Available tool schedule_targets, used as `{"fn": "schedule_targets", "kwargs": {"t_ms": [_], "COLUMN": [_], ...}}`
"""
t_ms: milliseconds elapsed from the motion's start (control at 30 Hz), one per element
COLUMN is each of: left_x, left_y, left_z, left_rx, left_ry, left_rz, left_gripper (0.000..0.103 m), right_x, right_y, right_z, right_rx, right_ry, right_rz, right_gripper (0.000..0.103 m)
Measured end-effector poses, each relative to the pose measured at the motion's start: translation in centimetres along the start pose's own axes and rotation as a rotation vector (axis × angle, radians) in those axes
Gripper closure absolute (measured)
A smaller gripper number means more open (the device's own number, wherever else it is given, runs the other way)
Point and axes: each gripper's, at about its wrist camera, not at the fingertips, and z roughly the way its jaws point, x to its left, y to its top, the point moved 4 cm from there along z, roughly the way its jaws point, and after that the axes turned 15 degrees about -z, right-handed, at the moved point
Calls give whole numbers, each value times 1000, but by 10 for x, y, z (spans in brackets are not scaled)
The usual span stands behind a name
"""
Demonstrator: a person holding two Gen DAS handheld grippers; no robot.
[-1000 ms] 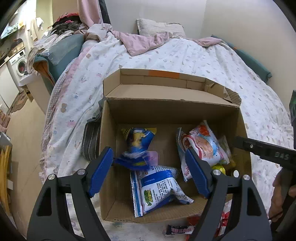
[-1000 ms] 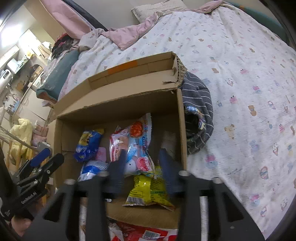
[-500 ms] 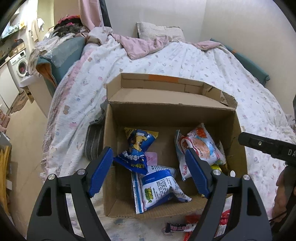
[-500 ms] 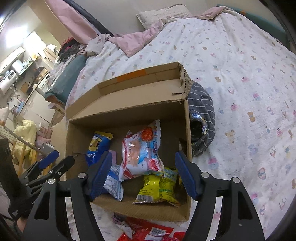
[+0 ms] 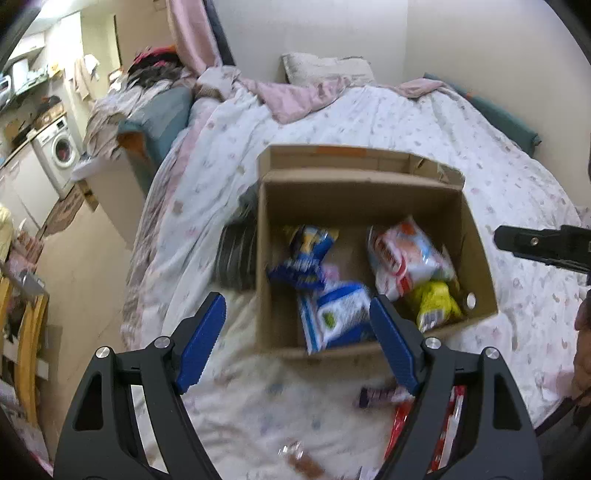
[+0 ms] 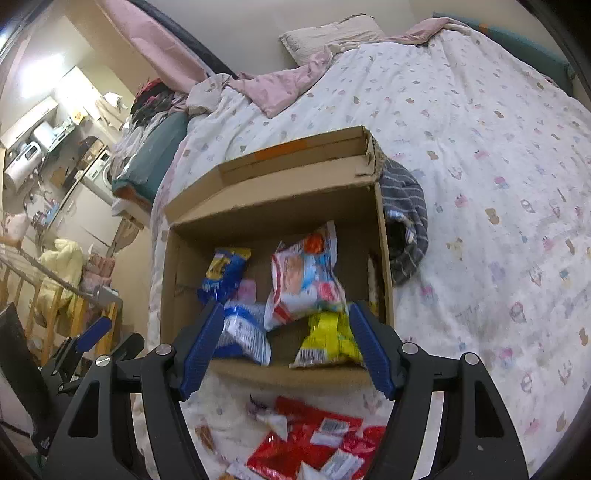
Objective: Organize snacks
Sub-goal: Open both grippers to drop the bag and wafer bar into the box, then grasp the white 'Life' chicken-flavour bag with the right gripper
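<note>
Left tongs spread wide, empty, angled downward; right tongs likewise wide, empty.

a lived-in bedroom in a small home. a wide bed with a patterned white cover fills most of the view, with a pillow and a pink blanket at its head. clothes are piled beside it. a washing machine and kitchen shelves stand at the left.
</note>
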Motion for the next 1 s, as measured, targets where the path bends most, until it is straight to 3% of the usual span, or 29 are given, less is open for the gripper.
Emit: {"fn": "schedule_targets", "kwargs": {"t_ms": [200,433,600,667,800,1000], "left_x": [25,42,46,44,42,40], "left_y": [-22,-50,-62,-66,-67,-66], "left_z": [-6,-3,-2,-1,-1,0], "left_rx": [62,133,156,164,172,182], "left_ry": [20,61,65,65,54,37], "left_rz": [-68,-94,-88,-73,-69,-87], "left_gripper": [25,25,25,25,25,25], "right_x": [8,12,8,7,2,20], "right_y": [-24,-61,-86,-97,-136,-173], "right_z": [-7,-22,-31,-30,-13,13], "right_rx": [33,45,80,122,294,472], "right_ry": [-19,19,54,49,36,116], "right_rz": [-32,2,42,47,74,60], "right_gripper": [30,28,13,7,1,2]}}
